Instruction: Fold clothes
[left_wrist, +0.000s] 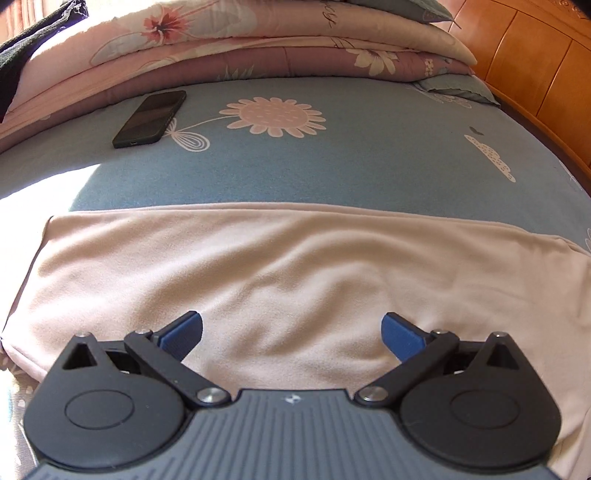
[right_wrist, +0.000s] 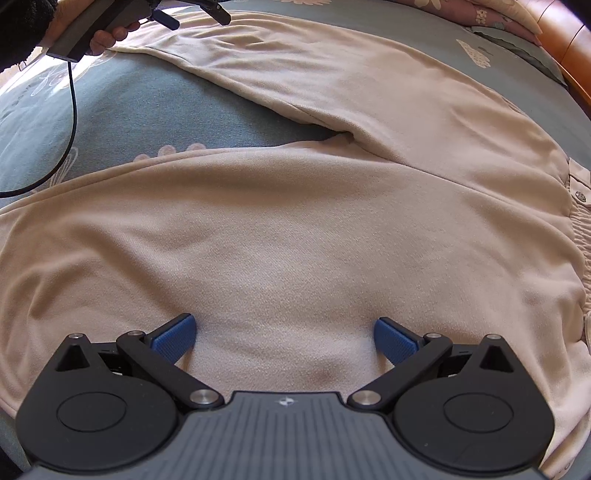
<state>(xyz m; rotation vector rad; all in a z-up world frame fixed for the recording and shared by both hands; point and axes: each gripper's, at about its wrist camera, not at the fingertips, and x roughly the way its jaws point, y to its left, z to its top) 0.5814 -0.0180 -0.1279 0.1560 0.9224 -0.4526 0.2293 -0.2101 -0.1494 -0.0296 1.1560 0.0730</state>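
As fingers spread, beige trousers lie between, perhaps touching.

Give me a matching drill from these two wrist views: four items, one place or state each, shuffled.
Items:
1. phone
2. trousers
3. quilts
4. left gripper

Places or states:
A. stacked at the far side of the bed
B. open, over the beige cloth
C. lying flat on the blue sheet beside the flower print
D. spread out, legs apart in a V

Pairs: 1-C, 2-D, 3-A, 4-B
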